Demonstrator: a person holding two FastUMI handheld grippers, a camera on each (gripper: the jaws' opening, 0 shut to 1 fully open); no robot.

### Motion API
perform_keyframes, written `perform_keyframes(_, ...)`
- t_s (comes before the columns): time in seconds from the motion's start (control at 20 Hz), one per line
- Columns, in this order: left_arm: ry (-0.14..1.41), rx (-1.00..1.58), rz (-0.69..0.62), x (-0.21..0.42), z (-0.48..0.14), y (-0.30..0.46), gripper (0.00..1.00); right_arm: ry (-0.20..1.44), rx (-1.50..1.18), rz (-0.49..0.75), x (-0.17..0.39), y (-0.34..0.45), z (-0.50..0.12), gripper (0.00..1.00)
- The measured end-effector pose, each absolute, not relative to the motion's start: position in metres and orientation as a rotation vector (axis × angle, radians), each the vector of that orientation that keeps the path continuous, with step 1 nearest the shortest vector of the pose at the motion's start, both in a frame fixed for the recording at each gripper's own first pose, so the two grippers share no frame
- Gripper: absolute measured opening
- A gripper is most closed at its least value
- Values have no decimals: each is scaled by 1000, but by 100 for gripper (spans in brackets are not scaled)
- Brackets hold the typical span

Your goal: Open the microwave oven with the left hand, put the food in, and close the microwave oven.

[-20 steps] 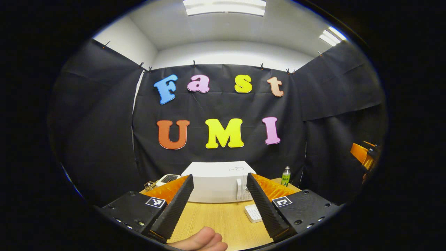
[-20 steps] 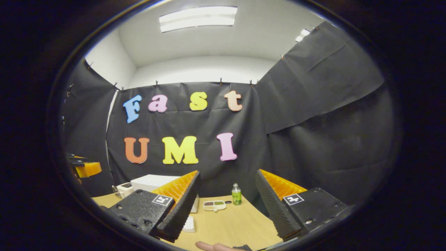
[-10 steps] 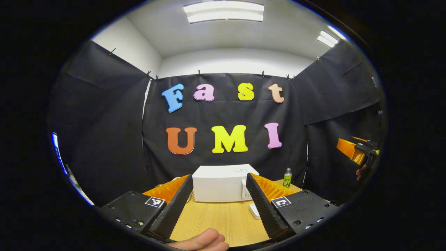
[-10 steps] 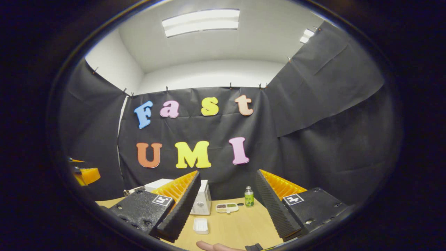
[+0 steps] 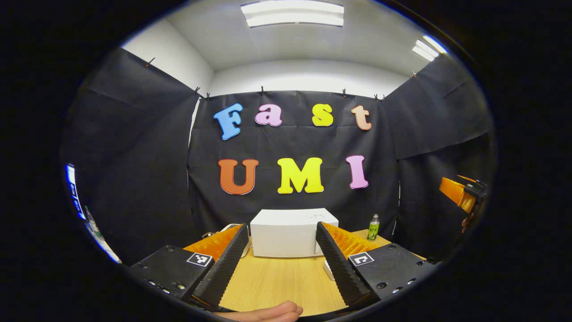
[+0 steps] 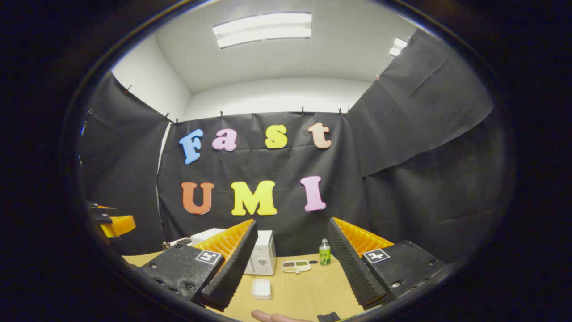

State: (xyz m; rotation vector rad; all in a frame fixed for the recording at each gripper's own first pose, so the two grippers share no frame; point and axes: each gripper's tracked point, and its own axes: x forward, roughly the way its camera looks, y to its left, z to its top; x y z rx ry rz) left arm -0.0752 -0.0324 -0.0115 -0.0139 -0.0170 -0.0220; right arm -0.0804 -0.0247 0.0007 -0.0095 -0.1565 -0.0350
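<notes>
We hold both tools up and well back from the work: the left tool (image 5: 281, 264) has its fingers spread wide with nothing between them, and the right tool (image 6: 290, 268) is likewise released and empty. The microwave oven (image 5: 288, 232) sits shut at the far side of the bench (image 5: 277, 286), against the black cloth. It is a rigid white box that looks heavy enough to stay put, though we judge a hard tug on the door could still slide it across the smooth wood. From the right gripper view its control panel (image 6: 263, 257) faces us near the box's right edge, so the place to take hold is probably just beside that panel, but the handle itself is too small to make out. The food looks to be the small divided tray (image 6: 296, 266) on the bench to the right of the oven; it seems light and shallow, best lifted level by its rim. Near it stand a green bottle (image 6: 325, 252), easy to tip, and a small white ridged dish (image 6: 261, 288) lying in front of the oven, in the door's likely swing.
</notes>
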Motion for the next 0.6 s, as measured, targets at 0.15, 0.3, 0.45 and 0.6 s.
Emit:
perform_keyframes(0.15,-25,-18,-19,-74,-11,-26,94,-149,-15,-34,-79,-23,-1,91)
perform_keyframes(0.3,-48,-20,-14,-76,-8,-23,95,-145,-21,-26,-78,-19,-2,90)
perform_keyframes(0.45,-46,-34,-18,-71,-13,-24,95,-137,-27,-29,-76,-19,-4,90)
perform_keyframes(0.6,-32,-37,-15,-76,-11,-21,95,-141,-31,-33,-74,-19,-2,90)
